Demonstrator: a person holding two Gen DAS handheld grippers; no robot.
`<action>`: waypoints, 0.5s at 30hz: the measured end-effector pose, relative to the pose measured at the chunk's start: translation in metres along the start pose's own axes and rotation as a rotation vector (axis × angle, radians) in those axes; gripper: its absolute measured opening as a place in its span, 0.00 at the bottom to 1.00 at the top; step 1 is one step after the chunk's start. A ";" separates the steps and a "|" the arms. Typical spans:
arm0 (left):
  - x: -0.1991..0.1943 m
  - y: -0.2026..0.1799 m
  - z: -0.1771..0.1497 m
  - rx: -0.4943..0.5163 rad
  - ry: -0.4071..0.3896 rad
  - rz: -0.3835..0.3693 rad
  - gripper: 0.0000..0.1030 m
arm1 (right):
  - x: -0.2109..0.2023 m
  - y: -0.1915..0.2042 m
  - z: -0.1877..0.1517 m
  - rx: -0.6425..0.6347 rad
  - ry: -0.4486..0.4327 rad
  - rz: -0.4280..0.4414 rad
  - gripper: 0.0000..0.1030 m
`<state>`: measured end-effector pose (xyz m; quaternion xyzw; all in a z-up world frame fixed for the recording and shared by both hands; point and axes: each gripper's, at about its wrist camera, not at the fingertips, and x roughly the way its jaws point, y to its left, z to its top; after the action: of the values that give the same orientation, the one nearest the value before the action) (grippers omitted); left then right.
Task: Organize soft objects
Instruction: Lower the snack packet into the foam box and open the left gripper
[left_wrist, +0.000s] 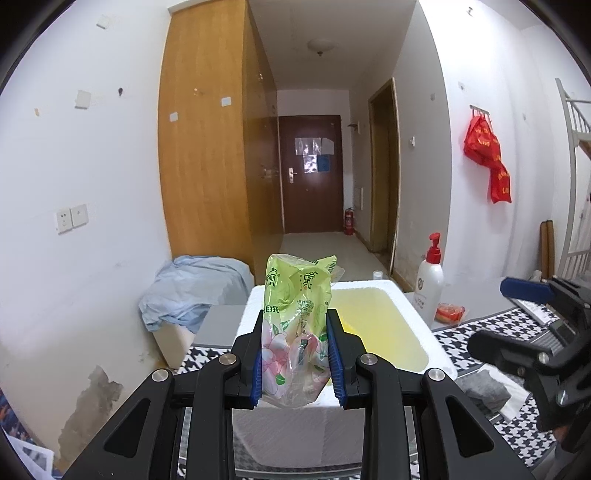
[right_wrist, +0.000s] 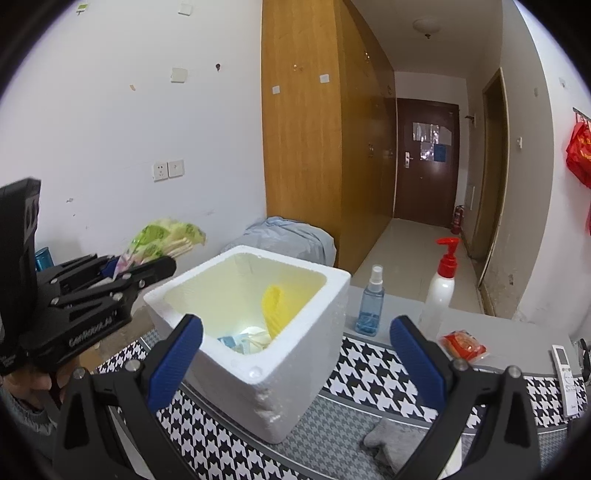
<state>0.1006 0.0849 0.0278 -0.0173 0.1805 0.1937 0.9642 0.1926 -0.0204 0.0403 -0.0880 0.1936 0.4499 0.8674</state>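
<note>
The task is looking partly done. The white foam box (right_wrist: 258, 347) is already holding a few things: a yellow item (right_wrist: 274, 308) leaning against its inner wall and some pale packets (right_wrist: 242, 341) lying at the bottom. A grey cloth (right_wrist: 393, 441) is lying on the houndstooth-covered worktop (right_wrist: 369, 376) just beside the box, and a small red packet (right_wrist: 463, 345) is sitting farther back near the white pump bottle (right_wrist: 441, 284) and the blue spray bottle (right_wrist: 371, 304); judging by the task, the cloth at least is probably waiting to go in.

The left gripper (left_wrist: 295, 354) is pinching a green, flower-printed plastic bag (left_wrist: 297, 317) between its blue pads (left_wrist: 256, 360), the bag standing up out of the grip with its crumpled top above the fingers. From the right wrist view this gripper is raised beside the box's left side, the bag not yet over the opening as far as can be judged.

The right gripper (right_wrist: 293, 356) is spread wide and carrying nothing, pointing at the near corner of the box from above the worktop, with the grey cloth lying below it, near its right finger.
</note>
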 end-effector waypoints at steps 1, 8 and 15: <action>0.002 -0.001 0.001 -0.002 0.004 -0.004 0.29 | 0.000 -0.001 -0.001 0.000 0.002 -0.002 1.00; 0.013 -0.012 0.003 0.010 0.022 -0.019 0.29 | -0.009 -0.013 -0.006 0.016 -0.003 -0.013 1.00; 0.024 -0.021 0.009 0.024 0.043 -0.039 0.29 | -0.016 -0.027 -0.013 0.042 0.000 -0.039 1.00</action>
<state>0.1323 0.0755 0.0267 -0.0136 0.2030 0.1724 0.9638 0.2028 -0.0518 0.0349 -0.0736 0.2011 0.4286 0.8778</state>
